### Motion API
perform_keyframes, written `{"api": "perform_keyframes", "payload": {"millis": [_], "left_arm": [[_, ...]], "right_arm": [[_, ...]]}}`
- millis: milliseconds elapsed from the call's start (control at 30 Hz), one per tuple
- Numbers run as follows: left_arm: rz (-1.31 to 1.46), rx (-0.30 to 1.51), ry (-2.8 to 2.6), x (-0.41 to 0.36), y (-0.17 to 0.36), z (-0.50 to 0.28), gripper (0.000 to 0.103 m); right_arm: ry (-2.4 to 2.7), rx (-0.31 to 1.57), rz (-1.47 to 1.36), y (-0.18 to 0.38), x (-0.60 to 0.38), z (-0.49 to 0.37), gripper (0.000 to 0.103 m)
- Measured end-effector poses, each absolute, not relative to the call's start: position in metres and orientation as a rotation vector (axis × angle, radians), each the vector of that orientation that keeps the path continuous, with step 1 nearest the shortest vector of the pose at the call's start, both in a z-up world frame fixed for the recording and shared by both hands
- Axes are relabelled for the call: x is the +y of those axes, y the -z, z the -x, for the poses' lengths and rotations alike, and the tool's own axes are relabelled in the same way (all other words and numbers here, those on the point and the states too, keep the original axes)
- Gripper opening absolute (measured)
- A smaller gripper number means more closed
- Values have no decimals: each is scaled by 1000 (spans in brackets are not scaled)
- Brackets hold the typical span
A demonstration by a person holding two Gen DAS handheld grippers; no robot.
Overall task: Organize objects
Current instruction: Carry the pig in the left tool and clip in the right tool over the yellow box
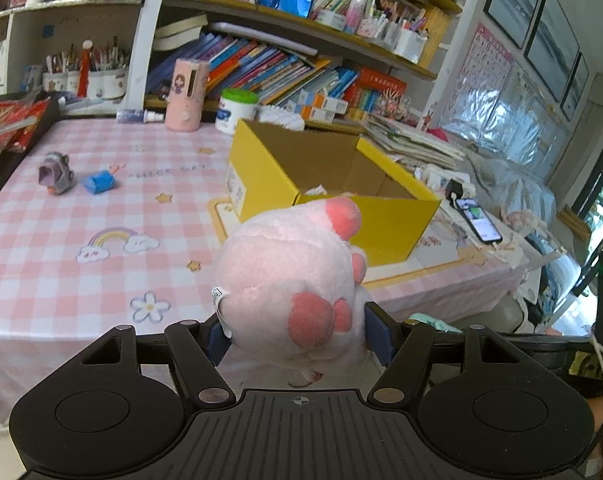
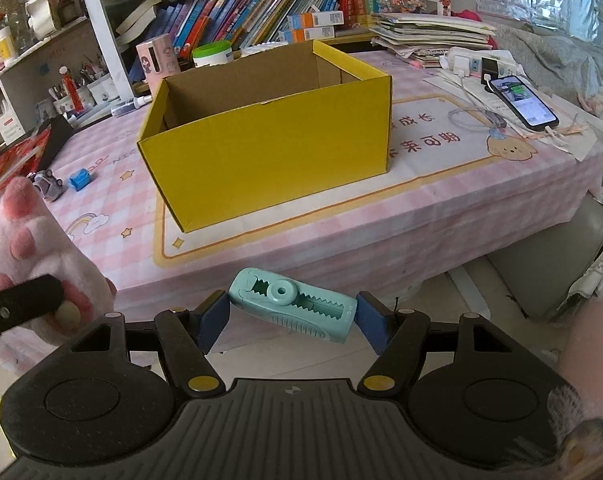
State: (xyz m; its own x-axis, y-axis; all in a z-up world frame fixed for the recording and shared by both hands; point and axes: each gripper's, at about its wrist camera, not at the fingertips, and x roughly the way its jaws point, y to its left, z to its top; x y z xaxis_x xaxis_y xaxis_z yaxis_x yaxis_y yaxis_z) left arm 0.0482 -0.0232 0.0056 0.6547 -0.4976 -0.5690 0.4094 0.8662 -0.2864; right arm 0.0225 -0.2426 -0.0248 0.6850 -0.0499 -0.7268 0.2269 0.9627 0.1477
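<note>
My left gripper [image 1: 297,338] is shut on a pink plush paw [image 1: 289,280], held above the near edge of the table, in front of the yellow cardboard box [image 1: 261,172]. The paw [image 2: 29,248] also shows at the left of the right wrist view. My right gripper [image 2: 291,322] is shut on a teal utility knife [image 2: 293,308], gripped end to end and off the table's near edge. The open box [image 2: 269,152] stands on the pink checked tablecloth [image 2: 441,208] just beyond. A grey toy [image 1: 55,174] and a small blue toy [image 1: 99,182] lie at the far left.
A phone [image 2: 523,100] on a charger cable lies right of the box, beside stacked papers [image 2: 429,36]. A pink cylinder case [image 1: 185,94], a white tub [image 1: 237,110] and shelves of books [image 1: 269,64] line the back. A grey seat [image 2: 549,252] stands below the table's right end.
</note>
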Motion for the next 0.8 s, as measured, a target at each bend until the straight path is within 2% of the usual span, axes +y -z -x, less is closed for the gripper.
{"api": "perform_keyframes", "payload": {"millis": [433, 800], "left_arm": [[150, 535, 524, -52, -39, -84, 67], [135, 493, 503, -98, -45, -132, 67]], "right_arm": [[148, 643, -201, -17, -278, -59, 67], [106, 547, -163, -46, -321, -118, 67]]}}
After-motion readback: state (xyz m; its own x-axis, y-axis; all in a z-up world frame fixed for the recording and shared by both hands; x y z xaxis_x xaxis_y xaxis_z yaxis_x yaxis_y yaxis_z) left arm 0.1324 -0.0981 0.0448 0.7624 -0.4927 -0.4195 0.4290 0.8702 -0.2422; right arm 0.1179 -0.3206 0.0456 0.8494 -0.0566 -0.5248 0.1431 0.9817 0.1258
